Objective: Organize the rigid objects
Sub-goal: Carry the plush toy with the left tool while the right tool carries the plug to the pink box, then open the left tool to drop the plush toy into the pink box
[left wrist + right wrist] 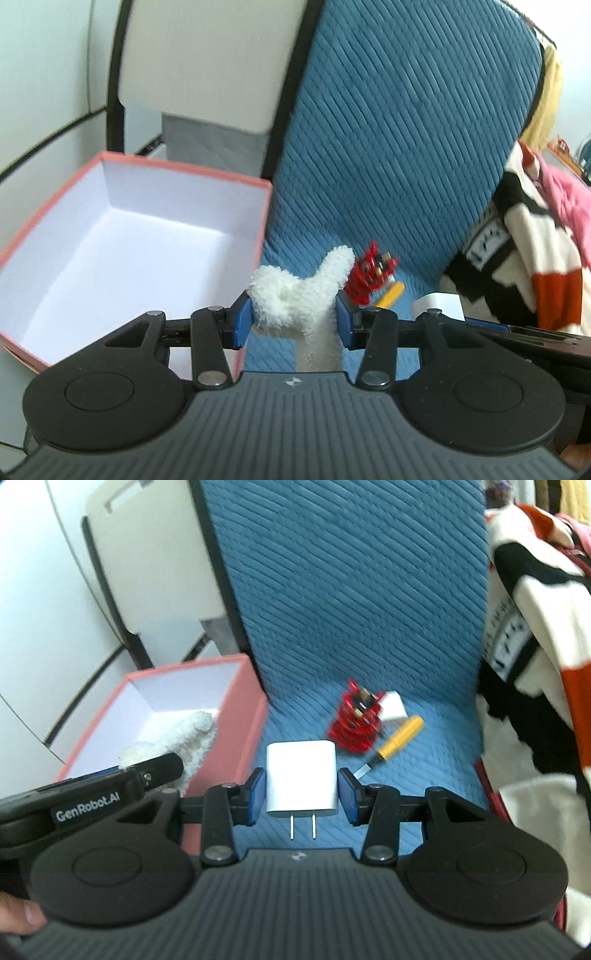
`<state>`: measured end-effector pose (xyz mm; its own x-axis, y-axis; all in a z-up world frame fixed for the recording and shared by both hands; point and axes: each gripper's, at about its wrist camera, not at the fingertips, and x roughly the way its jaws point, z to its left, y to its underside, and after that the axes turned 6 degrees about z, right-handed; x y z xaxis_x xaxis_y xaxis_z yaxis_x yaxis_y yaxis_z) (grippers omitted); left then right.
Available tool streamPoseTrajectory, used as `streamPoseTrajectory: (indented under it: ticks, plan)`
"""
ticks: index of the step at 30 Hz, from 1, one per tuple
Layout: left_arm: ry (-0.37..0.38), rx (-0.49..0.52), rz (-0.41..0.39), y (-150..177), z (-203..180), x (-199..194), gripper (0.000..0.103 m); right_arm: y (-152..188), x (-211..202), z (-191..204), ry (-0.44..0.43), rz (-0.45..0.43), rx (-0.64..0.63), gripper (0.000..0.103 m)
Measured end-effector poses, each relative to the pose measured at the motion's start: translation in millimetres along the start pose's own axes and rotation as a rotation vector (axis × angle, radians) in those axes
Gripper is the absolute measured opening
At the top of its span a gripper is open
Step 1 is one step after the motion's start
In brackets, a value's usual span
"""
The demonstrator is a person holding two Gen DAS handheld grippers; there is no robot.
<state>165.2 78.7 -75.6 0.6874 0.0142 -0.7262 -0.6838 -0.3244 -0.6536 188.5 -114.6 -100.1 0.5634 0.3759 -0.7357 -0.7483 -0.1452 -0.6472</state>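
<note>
Charger [301, 777], white with two prongs toward the camera, is pinched between the blue pads of the right gripper [302, 797], above the blue cover [351, 590] and beside the pink box [192, 698]. Left gripper [293, 321] pinches a fluffy white toy [295, 295] beside that box [122, 236]. Red cable coil [354, 716], second white plug [393, 705] and yellow screwdriver [400, 736] lie beyond the box on the cover.

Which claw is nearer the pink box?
Left. The left claw, holding the fluffy white toy, sits at the pink box rim; the right claw, gripping the white charger, is farther out over the blue cushion.
</note>
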Motion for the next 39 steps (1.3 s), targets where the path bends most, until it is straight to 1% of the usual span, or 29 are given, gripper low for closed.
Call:
streamPoseTrajectory:
  ticks: [6,12,16,19,21,26,32,39]
  plan:
    - [-0.018,-0.025,-0.050,-29,27,-23,0.051,-24,-11,33,-0.034,-0.042,-0.045,0.046]
    - [-0.040,-0.042,-0.079,-47,59,-42,0.052,-41,-17,71,-0.077,-0.063,-0.089,0.046]
    - [-0.049,-0.055,-0.090,-57,84,-51,0.052,-47,-9,97,-0.106,-0.052,-0.112,0.046]
    - [-0.057,-0.061,-0.093,-62,103,-54,0.052,-50,3,116,-0.142,-0.012,-0.119,0.046]
    - [-0.063,-0.074,-0.090,-63,118,-51,0.052,-50,12,128,-0.148,0.007,-0.128,0.046]
    - [-0.072,-0.108,-0.049,-55,153,-39,0.052,-40,41,151,-0.147,0.059,-0.138,0.046]
    - [-0.084,-0.129,0.028,-39,192,-10,0.052,-18,89,172,-0.125,0.169,-0.171,0.046]
    - [-0.088,-0.166,0.116,-14,234,28,0.052,3,134,182,-0.090,0.260,-0.187,0.046]
